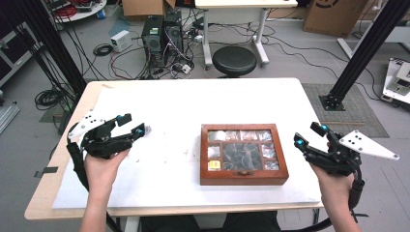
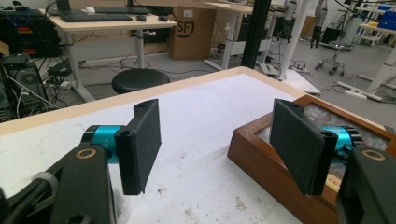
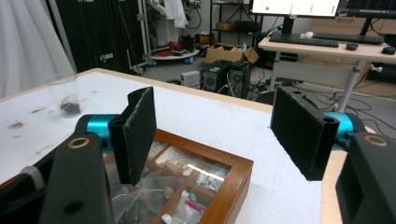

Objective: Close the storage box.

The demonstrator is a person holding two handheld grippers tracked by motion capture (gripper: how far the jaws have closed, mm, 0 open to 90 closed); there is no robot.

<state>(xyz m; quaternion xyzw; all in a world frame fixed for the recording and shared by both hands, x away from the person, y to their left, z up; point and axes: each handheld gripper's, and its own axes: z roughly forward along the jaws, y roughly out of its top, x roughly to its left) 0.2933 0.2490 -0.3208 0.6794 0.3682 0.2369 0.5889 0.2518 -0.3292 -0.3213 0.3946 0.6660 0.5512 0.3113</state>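
Grippers flank a glass-lidded, compartmented brown wooden box [image 1: 243, 153] lying right of centre on the white table [image 1: 169, 111]: I hold my left gripper [image 1: 130, 124] and right gripper [image 1: 307, 135] wide open and empty, seemingly poised to approach it.

Glossy wooden box [image 1: 243, 176], glass-topped; matt table [image 1: 169, 106].

Just one readable mark here: in the left gripper view, a brown cardboard box [image 2: 194, 32] stands on the floor under a desk in the background, and its side carries the black letters "SF" inside a rounded logo. Nothing else is legible; the monitor in the right gripper view is too blurred.
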